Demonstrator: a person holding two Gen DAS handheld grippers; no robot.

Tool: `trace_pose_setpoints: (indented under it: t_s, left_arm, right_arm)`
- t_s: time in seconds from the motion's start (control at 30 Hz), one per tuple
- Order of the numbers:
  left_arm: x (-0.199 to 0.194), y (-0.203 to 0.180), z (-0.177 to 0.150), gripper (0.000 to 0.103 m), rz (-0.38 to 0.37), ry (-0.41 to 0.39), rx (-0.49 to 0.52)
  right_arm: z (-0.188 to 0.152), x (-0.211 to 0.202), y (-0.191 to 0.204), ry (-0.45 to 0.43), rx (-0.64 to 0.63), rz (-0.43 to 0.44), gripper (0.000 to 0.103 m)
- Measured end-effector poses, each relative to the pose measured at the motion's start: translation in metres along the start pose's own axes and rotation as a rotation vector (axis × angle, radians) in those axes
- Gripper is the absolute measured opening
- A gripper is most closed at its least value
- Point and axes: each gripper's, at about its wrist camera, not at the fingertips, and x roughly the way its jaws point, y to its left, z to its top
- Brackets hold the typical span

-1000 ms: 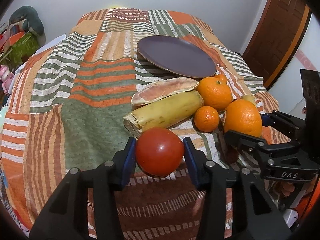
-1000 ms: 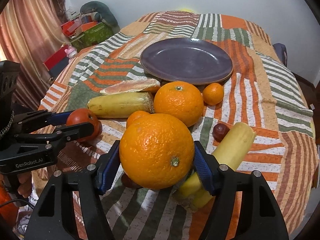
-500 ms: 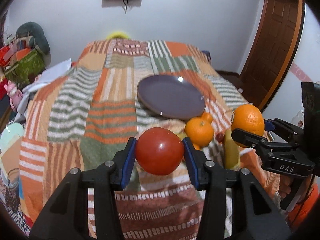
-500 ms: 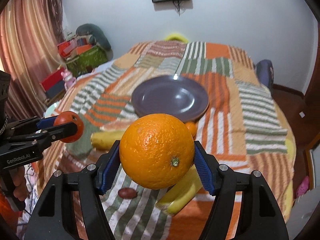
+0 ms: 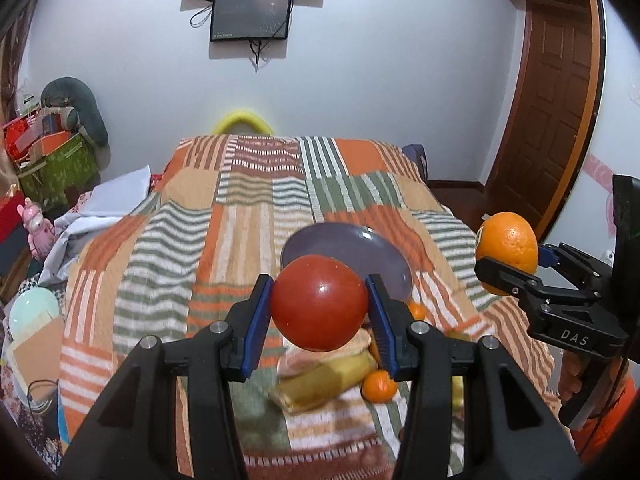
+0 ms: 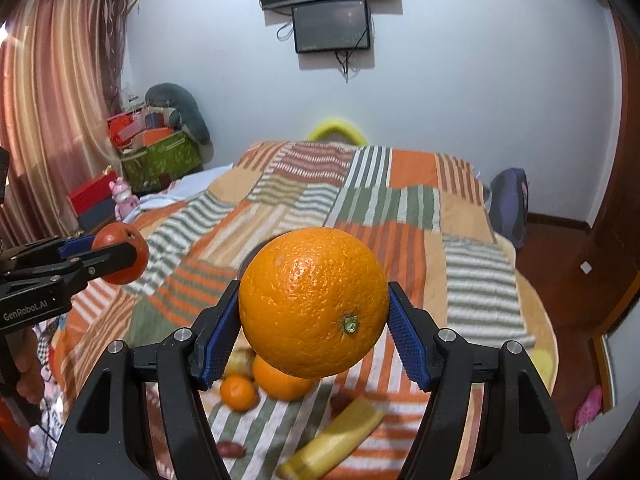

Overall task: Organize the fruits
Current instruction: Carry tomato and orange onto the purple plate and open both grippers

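Observation:
My left gripper (image 5: pixel 320 308) is shut on a red tomato (image 5: pixel 320 308) and holds it high above the bed. It also shows in the right wrist view (image 6: pixel 120 254). My right gripper (image 6: pixel 314 304) is shut on a large orange (image 6: pixel 314 304), also lifted; it shows at the right of the left wrist view (image 5: pixel 507 254). A purple plate (image 5: pixel 376 252) lies on the striped bedspread (image 5: pixel 168 264), partly hidden behind the tomato. Below lie a yellow banana piece (image 5: pixel 324 380), a small mandarin (image 5: pixel 379 386), another orange (image 6: pixel 280 380) and a second banana (image 6: pixel 332 444).
A small dark fruit (image 6: pixel 230 448) lies near the bed's front edge. Boxes and a green crate (image 6: pixel 160 160) stand at the left by the curtain. A brown door (image 5: pixel 556 92) is at the right. Screens (image 5: pixel 250 16) hang on the far wall.
Both grippers have risen well above the bed with their fruits still held. The plate and loose fruits have dropped lower and look smaller in both views.

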Motion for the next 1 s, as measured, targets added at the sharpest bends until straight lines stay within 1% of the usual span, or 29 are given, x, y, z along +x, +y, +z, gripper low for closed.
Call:
trace_pose_setpoints:
  t_s: [0.2,0.47,0.57,0.7,1.0]
  left_arm:
    - [0.019,0.0,0.018,0.046,-0.007,-0.017,-0.003]
    - [0.059,0.004,0.033,0.046,-0.005,0.007,-0.006]
    - [0.076,0.007,0.037,0.046,-0.001,0.024,-0.013]
    - [0.098,0.012,0.041,0.046,-0.013,0.048,-0.027]
    - [0.152,0.02,0.045,0.046,-0.022,0.115,-0.043]
  right_arm:
    - [0.018,0.014,-0.006,-0.032,-0.015,-0.026,0.066]
    - [0.029,0.043,-0.02,-0.024,0.001,-0.051,0.066]
    - [0.03,0.057,-0.025,-0.009,0.001,-0.063,0.066]
    - [0.031,0.078,-0.032,0.024,-0.002,-0.072,0.066]
    - [0.031,0.121,-0.039,0.11,-0.009,-0.056,0.066]
